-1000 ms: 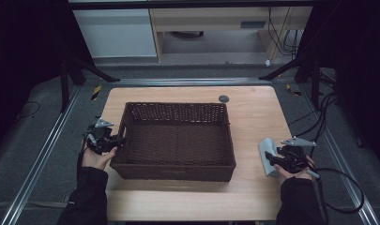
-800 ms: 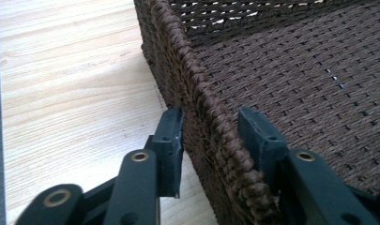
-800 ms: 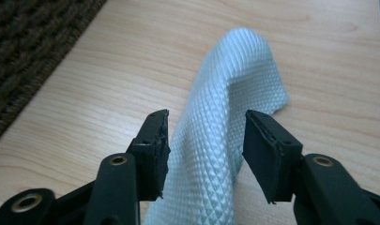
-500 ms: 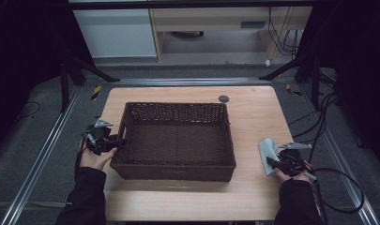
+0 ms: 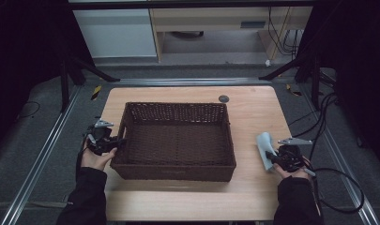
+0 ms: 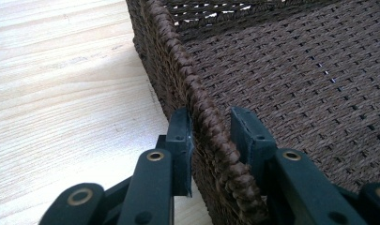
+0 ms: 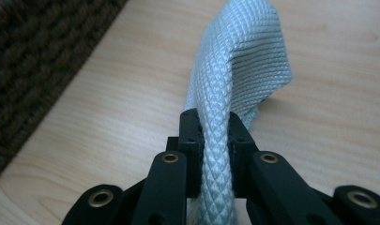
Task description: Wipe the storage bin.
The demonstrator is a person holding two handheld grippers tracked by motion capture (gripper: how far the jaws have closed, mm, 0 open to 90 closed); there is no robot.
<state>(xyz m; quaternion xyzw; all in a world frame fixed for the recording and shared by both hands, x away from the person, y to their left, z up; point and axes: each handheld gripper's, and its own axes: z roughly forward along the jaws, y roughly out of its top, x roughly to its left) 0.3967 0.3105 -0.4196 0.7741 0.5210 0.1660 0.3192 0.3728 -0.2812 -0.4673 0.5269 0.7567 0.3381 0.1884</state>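
now 1 basket (image 5: 178,140), 1 cloth (image 5: 264,143); left tongs (image 6: 211,129) closing astride rim, right tongs (image 7: 215,129) clamped on cloth.

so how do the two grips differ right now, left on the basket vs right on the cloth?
The left gripper straddles the stiff brown basket rim, one jaw outside, one inside with a small gap. The right gripper pinches a soft pale blue cloth, both pads tight, bunched upward. Both have just been closing.
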